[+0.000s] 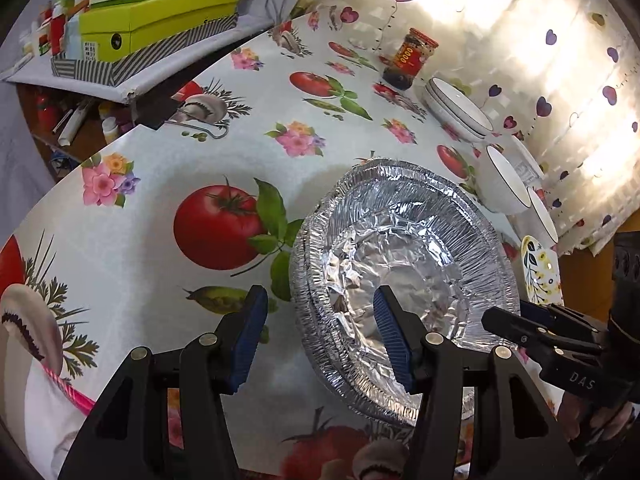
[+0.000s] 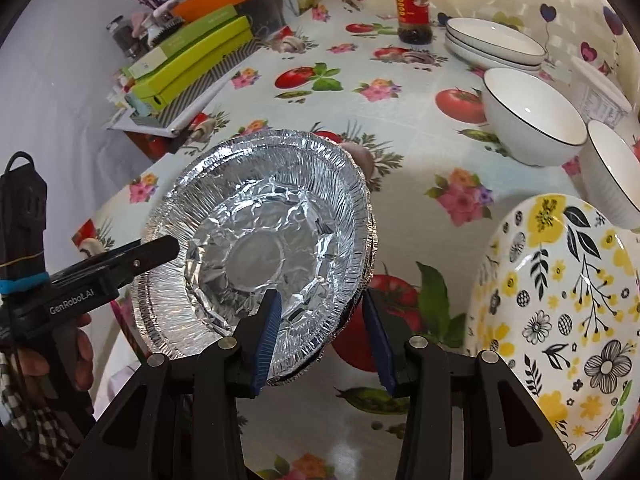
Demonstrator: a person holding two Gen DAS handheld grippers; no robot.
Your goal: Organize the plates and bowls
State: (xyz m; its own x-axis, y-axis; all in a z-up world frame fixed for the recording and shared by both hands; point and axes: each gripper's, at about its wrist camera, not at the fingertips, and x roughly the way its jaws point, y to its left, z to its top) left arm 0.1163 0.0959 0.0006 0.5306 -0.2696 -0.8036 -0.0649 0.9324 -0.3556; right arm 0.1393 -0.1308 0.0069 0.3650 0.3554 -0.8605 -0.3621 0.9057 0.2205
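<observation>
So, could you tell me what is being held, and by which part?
Both straddle the rim of the foil pans, on opposite sides; the left gripper has its pads clear; whether the right gripper grips cannot be told.

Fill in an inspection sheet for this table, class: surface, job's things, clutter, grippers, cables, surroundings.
Surface: tablecloth printed with tomatoes and flowers, no spills seen.
Job's things: foil pans stacked mid-table; plates stacked at the far side; two bowls beside them; floral plate on the near right.
Clutter: jar next to the plates.
Grippers: left gripper open, straddling the pans' rim; right gripper open, straddling the rim on the other side.
Cables: a black lead loops at the left gripper's body.
Surroundings: curtain with hearts behind the table; green boxes on a side surface.
</observation>
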